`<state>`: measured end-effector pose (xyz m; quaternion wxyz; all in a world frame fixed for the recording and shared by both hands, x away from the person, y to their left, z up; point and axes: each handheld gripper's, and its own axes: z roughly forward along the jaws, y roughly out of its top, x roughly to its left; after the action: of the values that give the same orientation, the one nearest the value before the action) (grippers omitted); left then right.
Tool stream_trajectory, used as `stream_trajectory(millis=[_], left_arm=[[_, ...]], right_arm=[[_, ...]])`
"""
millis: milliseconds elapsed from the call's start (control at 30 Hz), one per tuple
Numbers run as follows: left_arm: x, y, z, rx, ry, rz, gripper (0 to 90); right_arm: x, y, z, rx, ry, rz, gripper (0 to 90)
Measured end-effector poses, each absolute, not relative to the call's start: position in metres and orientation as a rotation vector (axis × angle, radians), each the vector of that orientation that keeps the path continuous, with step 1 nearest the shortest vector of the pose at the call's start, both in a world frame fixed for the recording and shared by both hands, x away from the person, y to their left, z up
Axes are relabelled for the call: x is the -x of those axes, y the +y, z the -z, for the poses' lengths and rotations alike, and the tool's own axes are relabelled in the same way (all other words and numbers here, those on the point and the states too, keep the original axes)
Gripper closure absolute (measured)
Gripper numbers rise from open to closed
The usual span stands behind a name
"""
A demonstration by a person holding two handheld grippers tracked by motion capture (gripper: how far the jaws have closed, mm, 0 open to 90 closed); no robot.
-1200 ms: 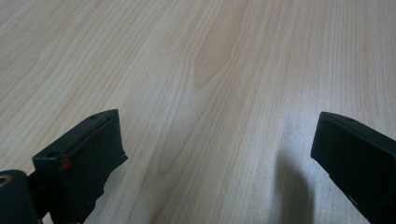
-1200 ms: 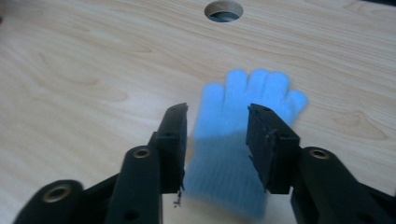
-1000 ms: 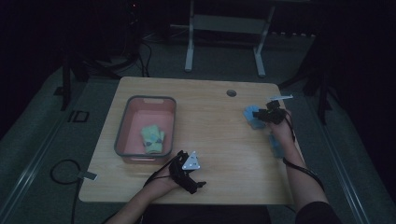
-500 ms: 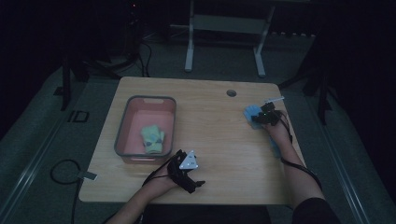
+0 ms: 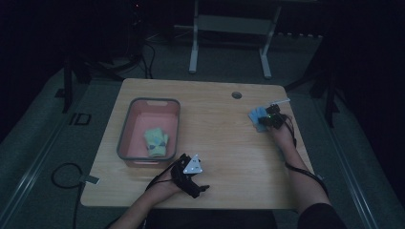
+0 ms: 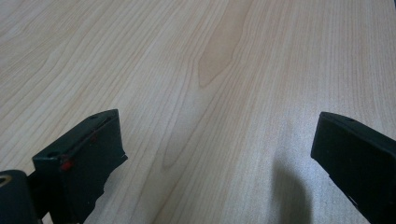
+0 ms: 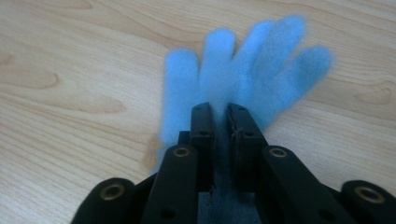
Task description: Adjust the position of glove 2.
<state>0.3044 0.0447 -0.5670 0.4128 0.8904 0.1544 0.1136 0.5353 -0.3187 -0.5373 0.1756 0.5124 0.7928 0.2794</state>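
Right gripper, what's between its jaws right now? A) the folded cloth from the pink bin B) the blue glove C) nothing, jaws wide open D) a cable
B: in the right gripper view the right gripper has its jaws pressed together on the cuff end of the blue glove, whose fingers fan out over the table beyond them.

A wooden table (image 5: 219, 138) occupies the centre of the high view. A bin (image 5: 125, 138) sits on its left half, with a folded cloth (image 5: 156, 142) lying inside, toward the near end. The left gripper (image 5: 190, 177) rests on the table near the front edge, just right of the bin's near corner. The right gripper (image 5: 270, 119) is at the right side, on a glove (image 7: 247, 74) lying flat on the table. A grommet hole (image 5: 236, 95) lies behind, near the far edge.
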Motion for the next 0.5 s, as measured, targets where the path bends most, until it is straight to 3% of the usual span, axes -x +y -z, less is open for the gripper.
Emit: stream_trajectory(millis=[500], left_arm=[[-0.306,0.045,0.567,-2.233,0.393,-0.290,2.6]], right_arm=[[-0.485,-0.287,0.489,-1.331,2.204,-0.893,86.6]])
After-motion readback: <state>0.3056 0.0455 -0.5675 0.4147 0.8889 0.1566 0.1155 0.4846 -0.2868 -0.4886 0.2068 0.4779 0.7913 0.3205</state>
